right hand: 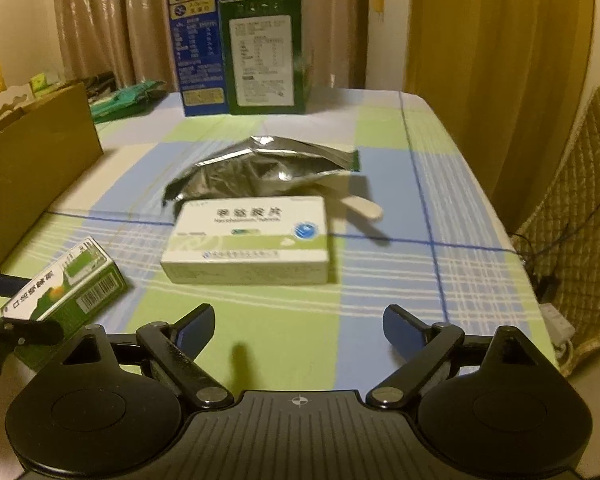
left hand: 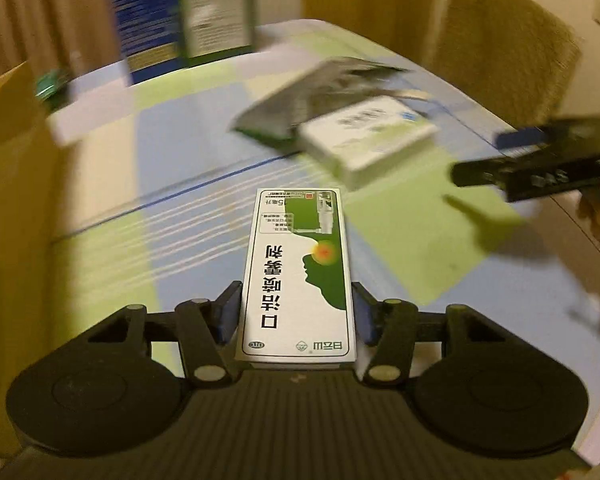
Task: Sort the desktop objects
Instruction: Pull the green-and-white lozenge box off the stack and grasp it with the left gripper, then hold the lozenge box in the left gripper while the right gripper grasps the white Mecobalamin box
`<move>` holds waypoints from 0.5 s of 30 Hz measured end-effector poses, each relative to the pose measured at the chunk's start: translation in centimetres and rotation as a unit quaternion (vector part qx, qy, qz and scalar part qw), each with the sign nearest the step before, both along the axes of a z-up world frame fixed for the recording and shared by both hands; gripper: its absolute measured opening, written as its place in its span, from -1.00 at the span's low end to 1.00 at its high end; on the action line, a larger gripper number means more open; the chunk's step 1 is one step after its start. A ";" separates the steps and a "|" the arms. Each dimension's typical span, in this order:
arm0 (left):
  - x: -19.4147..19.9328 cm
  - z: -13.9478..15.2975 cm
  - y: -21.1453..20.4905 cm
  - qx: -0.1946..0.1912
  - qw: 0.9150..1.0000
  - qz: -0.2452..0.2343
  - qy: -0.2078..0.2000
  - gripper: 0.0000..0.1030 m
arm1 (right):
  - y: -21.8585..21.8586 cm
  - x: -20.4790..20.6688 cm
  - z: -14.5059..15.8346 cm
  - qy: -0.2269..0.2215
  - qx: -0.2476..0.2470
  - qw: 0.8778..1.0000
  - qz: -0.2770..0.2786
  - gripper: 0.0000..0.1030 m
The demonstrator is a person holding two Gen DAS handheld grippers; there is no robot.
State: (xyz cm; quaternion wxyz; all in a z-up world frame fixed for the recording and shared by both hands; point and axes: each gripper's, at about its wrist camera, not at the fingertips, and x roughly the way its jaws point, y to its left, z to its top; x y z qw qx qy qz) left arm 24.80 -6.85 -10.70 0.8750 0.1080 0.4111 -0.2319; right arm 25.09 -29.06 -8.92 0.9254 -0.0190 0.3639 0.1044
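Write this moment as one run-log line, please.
left gripper: shut on green-white spray box | right gripper: open, empty | white tablet box: on table

- Curtains (right hand: 112,24) hang behind the worktop (right hand: 380,272), at twelve o'clock.
- A quilted chair back (right hand: 572,216) stands at three o'clock, off the worktop's edge.
- A power strip (right hand: 556,320) lies below that chair.

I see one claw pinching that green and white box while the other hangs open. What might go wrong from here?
The left gripper holds the green and white box only near one end, so the box could tilt or slip free. The left view is blurred, suggesting quick motion, which makes a slip likelier. The open right gripper hangs just short of the white medicine box, whose far end rests on the foil pouch; a careless grab might catch the pouch too.
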 end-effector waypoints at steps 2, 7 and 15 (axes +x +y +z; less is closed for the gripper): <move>0.3 0.0 0.7 -0.005 1.000 0.025 -0.003 -0.01 | 0.6 0.3 0.0 -0.009 0.000 1.000 0.010 0.88; 1.9 0.0 2.2 -0.026 0.998 0.062 -0.010 -0.01 | 2.5 1.2 -0.7 -0.030 -0.019 0.999 0.035 0.96; 2.6 -0.1 2.2 -0.040 0.997 0.062 -0.001 -0.01 | 1.6 3.4 -1.0 -0.044 0.010 0.999 0.015 0.96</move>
